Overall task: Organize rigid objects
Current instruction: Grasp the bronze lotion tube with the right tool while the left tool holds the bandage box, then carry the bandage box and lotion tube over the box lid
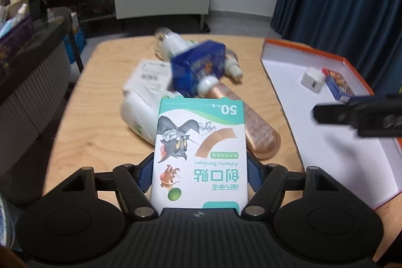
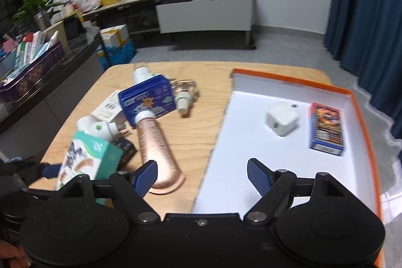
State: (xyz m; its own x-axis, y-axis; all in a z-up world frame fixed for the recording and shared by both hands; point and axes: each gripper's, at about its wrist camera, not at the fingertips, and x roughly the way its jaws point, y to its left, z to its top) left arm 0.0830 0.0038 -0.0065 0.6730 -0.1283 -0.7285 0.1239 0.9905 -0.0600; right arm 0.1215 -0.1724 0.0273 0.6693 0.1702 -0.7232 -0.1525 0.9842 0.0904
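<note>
- Left wrist view: the left gripper (image 1: 199,173) is clamped on a box of adhesive bandages (image 1: 199,155), its blue pads pressing both long sides at the lower centre of the frame. The box rides upright between the fingers, its print upside down to the camera.
- Behind the box, mid-frame, the unsorted pile lies on the wooden table (image 1: 100,97): a copper tube (image 1: 248,122), a blue box (image 1: 201,67) and a white bottle (image 1: 140,114), some touching or overlapping.
- At the right edge sits the orange-rimmed tray (image 1: 324,142), with a white charger (image 1: 312,79) and a small colourful box (image 1: 338,83) in its upper part. The right gripper's dark finger juts in from the right over the tray.
- Right wrist view: the right gripper (image 2: 202,176) stands released, nothing between its pads, at the lower centre over the tray's near left edge.
- The held bandage box shows at the lower left, clear of the tray.
- Judgement: the step in hand is carrying the bandage box to the tray. The next move calls for swinging it rightward over the rim and setting it on the bare white floor, away from the charger and the small box.
</note>
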